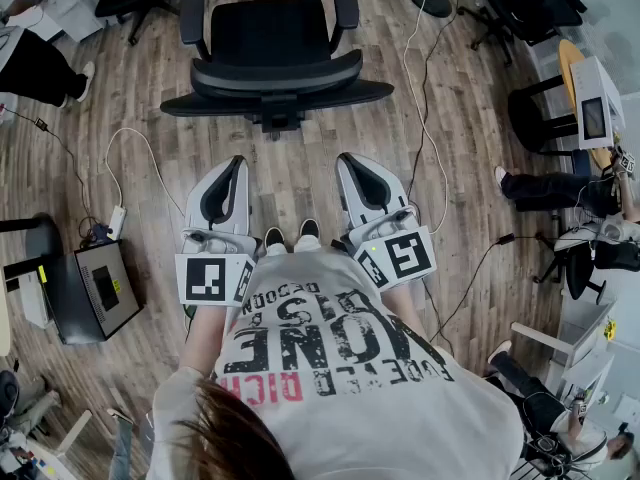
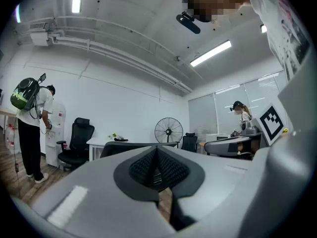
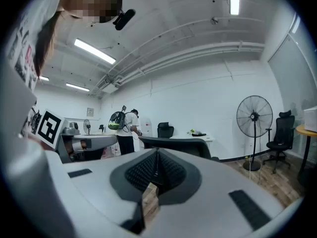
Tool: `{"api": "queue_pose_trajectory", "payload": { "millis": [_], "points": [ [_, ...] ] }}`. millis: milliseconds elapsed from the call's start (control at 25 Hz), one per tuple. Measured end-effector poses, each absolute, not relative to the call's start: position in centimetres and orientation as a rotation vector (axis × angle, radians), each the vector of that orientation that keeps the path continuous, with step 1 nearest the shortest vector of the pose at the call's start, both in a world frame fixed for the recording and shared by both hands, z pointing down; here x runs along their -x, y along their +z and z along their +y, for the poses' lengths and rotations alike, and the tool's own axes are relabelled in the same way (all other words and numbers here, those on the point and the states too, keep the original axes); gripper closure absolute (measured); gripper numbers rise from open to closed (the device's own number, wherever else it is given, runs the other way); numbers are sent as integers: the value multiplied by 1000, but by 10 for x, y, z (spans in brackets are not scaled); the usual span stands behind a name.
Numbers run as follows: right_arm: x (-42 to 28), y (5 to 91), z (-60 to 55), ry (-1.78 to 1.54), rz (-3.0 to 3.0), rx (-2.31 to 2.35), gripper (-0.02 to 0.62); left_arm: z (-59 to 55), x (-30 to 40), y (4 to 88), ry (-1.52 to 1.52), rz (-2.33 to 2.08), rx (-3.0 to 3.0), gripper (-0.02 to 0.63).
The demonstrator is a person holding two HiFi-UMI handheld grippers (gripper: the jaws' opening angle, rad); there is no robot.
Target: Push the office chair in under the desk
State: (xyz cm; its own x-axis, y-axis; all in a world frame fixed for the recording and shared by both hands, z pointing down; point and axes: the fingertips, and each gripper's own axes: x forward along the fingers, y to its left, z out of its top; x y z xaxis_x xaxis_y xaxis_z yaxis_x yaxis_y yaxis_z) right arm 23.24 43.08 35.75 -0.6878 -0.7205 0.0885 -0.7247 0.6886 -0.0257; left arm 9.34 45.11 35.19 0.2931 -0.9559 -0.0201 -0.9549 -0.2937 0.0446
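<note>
A black office chair (image 1: 275, 58) stands on the wooden floor ahead of me, its backrest top facing me. Both grippers are held level, side by side, a short way behind it and not touching it. My left gripper (image 1: 237, 164) is shut with nothing between its jaws; my right gripper (image 1: 348, 162) is shut and empty too. In the left gripper view the chair's backrest (image 2: 133, 147) shows just over the closed jaws of the left gripper (image 2: 156, 150). In the right gripper view the backrest (image 3: 178, 145) sits beyond the right gripper (image 3: 157, 152). A white desk (image 2: 106, 142) stands far behind the chair.
White cables (image 1: 420, 88) run over the floor right of the chair. A black box (image 1: 100, 290) lies at the left. People sit or stand around the edges, one with a backpack (image 2: 29, 128) near a second chair (image 2: 77, 145). A standing fan (image 3: 254, 128) is at the right.
</note>
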Motion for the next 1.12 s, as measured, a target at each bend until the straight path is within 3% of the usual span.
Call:
{"api": "queue_pose_trajectory", "payload": {
  "millis": [600, 1120],
  "points": [
    [-221, 355, 453, 51, -2830, -1241, 574, 469, -74, 359, -29, -1845, -2516, 594],
    [-229, 372, 395, 132, -2835, -1154, 574, 424, -69, 374, 49, -1910, -2468, 594]
  ]
}}
